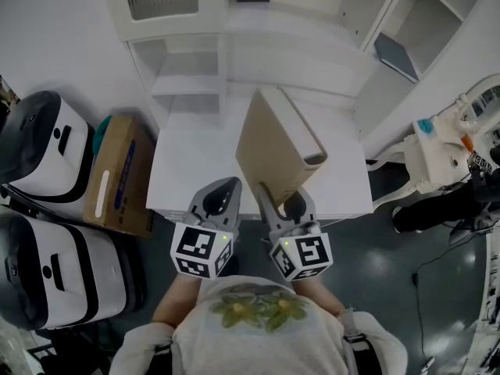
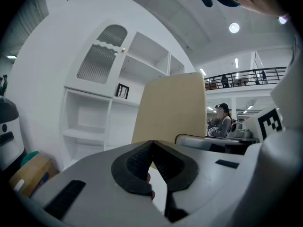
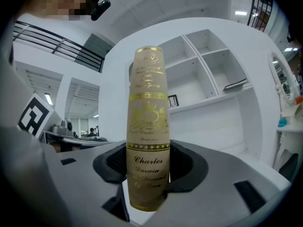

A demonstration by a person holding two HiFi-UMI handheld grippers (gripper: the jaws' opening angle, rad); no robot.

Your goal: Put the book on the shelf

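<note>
Tan book (image 3: 147, 126) upright, gold-lettered spine

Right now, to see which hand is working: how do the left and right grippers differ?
The left gripper has its jaws together on nothing; the right gripper has them apart, clamped on the tan book. The left gripper hangs beside the book; the right gripper holds it raised. Both are grey with a marker cube.

The book (image 3: 147, 141) bears "Charles Darwin" on its spine.
</note>
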